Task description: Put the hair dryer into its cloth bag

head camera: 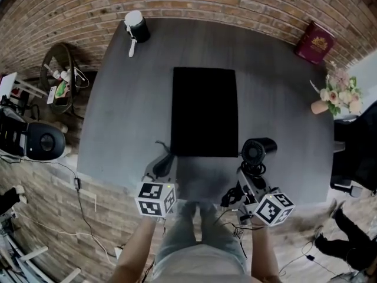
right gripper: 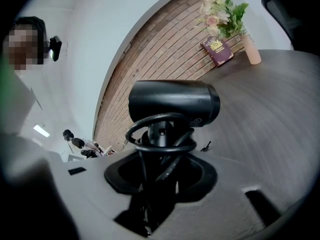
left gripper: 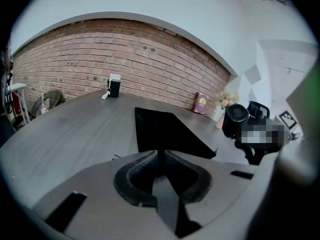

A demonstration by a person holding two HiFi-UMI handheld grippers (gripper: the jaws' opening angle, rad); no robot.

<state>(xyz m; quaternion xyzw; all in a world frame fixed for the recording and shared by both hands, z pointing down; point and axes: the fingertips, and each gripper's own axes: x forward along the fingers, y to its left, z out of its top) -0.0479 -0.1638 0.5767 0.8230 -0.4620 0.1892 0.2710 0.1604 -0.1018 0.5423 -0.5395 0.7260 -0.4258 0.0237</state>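
Note:
The black cloth bag lies flat in the middle of the grey table. My left gripper is shut, its tips at the bag's near left corner; whether cloth is pinched I cannot tell. In the left gripper view the left gripper shows its pads together. My right gripper is shut on the handle of the black hair dryer, just right of the bag's near edge. The dryer's barrel stands above the right gripper, and its coiled cord wraps the handle.
A black-and-white device stands at the table's far left. A maroon box and a vase of flowers are at the far right. A drawstring end lies left of the bag. Floor clutter and a black fan sit beyond the left edge.

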